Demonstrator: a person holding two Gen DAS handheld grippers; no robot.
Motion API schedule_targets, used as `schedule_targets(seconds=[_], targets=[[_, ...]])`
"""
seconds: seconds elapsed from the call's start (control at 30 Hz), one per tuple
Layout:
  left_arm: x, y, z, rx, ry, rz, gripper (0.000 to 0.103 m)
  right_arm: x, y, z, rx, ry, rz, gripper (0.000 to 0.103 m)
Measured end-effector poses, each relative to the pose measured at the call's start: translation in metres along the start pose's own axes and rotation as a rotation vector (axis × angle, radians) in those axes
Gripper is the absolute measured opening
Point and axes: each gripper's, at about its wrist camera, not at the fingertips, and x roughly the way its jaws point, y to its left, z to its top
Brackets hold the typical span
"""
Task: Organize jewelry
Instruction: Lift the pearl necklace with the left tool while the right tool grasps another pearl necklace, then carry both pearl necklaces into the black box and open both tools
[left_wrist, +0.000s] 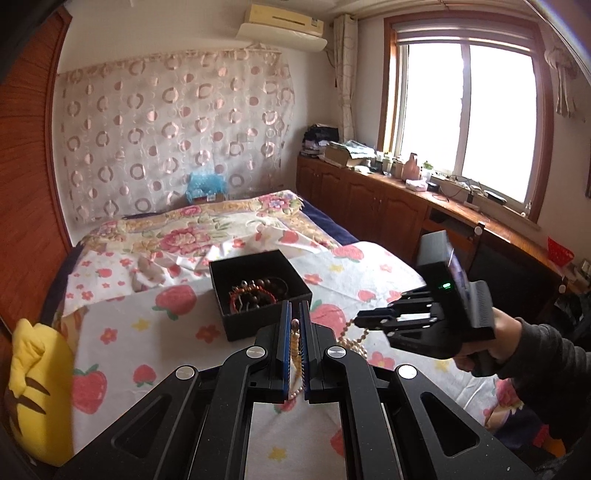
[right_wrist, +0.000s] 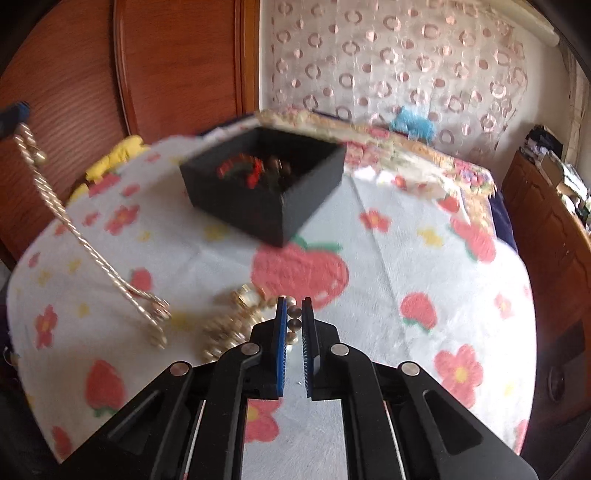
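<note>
Two claws: the left claw (left_wrist: 294, 317) at the lower centre, the right claw (left_wrist: 364, 320) at the right. One black box (left_wrist: 258, 291) at the centre. One yellow cushion (left_wrist: 35, 391) at the lower left. One pearl strand (left_wrist: 352, 334) between the claws.

A lived-in bedroom in a home. A bed (left_wrist: 207, 236) fills the middle, spread with a flowered quilt (left_wrist: 192, 225) and a strawberry-print sheet (left_wrist: 332, 273). A yellow plush pillow (left_wrist: 37, 384) lies at its near corner. A circle-patterned curtain (left_wrist: 166, 136) hangs on the wall behind, under an air conditioner (left_wrist: 282, 26). Along the bright window (left_wrist: 465, 114) runs a row of wooden cabinets (left_wrist: 369, 206), their top cluttered with books, bottles and boxes. A wooden wardrobe (right_wrist: 177, 59) stands beside the bed.
</note>
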Motion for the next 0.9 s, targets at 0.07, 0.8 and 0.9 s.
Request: schedule_targets(seconds=[0.07, 0.8, 0.9], targets=[[-0.004, 0.0, 0.005, 0.007, -0.011, 0.009, 0.003, -0.016, 0.004, 0.01, -0.019, -0.036, -0.001, 0.008], [-0.013, -0.007, 0.079, 0.119, -0.11, 0.09, 0.003, -0.104, 0.02, 0.101, -0.098, -0.274, -0.035, 0.008], [-0.006, -0.004, 0.088, 0.116, -0.11, 0.098, 0.003, -0.109, 0.017, 0.115, -0.099, -0.296, -0.049, 0.008]])
